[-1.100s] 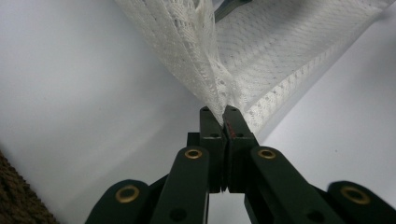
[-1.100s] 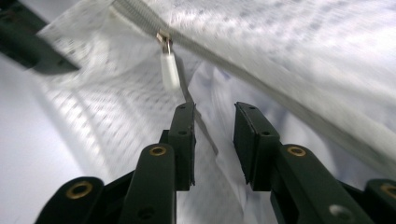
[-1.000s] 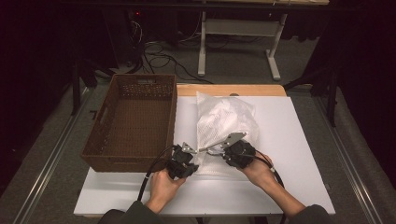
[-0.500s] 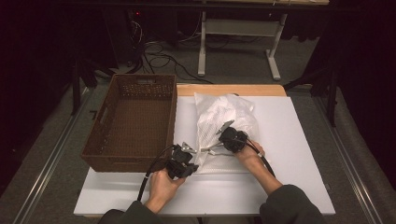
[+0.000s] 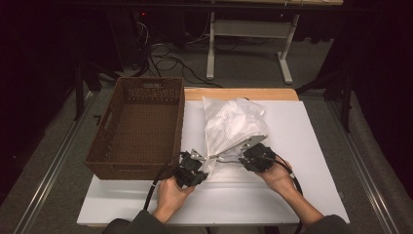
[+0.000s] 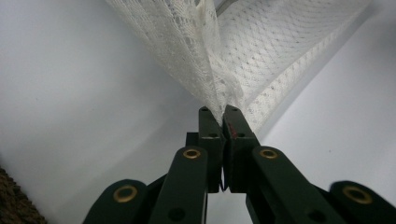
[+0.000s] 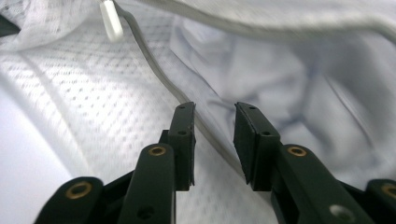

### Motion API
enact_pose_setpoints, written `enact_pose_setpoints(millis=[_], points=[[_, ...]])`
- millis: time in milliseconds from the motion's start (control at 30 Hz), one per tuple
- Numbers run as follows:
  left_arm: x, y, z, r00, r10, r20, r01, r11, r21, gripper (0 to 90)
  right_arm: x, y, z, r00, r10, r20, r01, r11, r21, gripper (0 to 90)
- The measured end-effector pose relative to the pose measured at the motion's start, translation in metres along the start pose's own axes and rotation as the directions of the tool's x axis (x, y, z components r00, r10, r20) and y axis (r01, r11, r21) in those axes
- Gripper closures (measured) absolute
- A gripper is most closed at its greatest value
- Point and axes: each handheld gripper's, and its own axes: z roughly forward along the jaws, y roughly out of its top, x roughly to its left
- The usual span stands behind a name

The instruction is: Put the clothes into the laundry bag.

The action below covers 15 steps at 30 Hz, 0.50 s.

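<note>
High view: a white mesh bag (image 5: pixel 233 127) lies on the white table top (image 5: pixel 311 146), near the middle, with its open end toward the person. The left gripper (image 5: pixel 191 169) sits at the bag's near left corner. In the left gripper view its jaws are pressed tight together on a pinch of the mesh bag (image 6: pixel 219 60), and the net pulls up and away from them. The right gripper (image 5: pixel 256 157) is at the bag's near right edge. In the right gripper view its jaws stand partly apart (they have just been opening), and a grey zip edge (image 7: pixel 159 70) of the bag runs between them, but the pads do not press on it. A small white zip pull (image 7: pixel 111 18) hangs farther up that edge. Pale cloth shows inside the bag's mouth.

Just left of the bag stands a brown woven basket (image 5: pixel 139 127), close to the left gripper. A black cable (image 5: pixel 158 183) trails from the left gripper toward the person.

Beyond the table top is a strip of wood (image 5: pixel 241 93), then a grey floor with wires (image 5: pixel 165 61) and white desk legs (image 5: pixel 248 44). The room around is dark.
</note>
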Motion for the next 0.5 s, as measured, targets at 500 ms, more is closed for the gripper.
enact_pose_setpoints(millis=[500], points=[[0.002,0.0,-0.001,1.0,-0.005,-0.003,0.005,1.0,-0.008,85.3,-0.022,-0.044,-0.012,0.9802,0.139,0.141,-0.139,0.99,-0.009,67.9]])
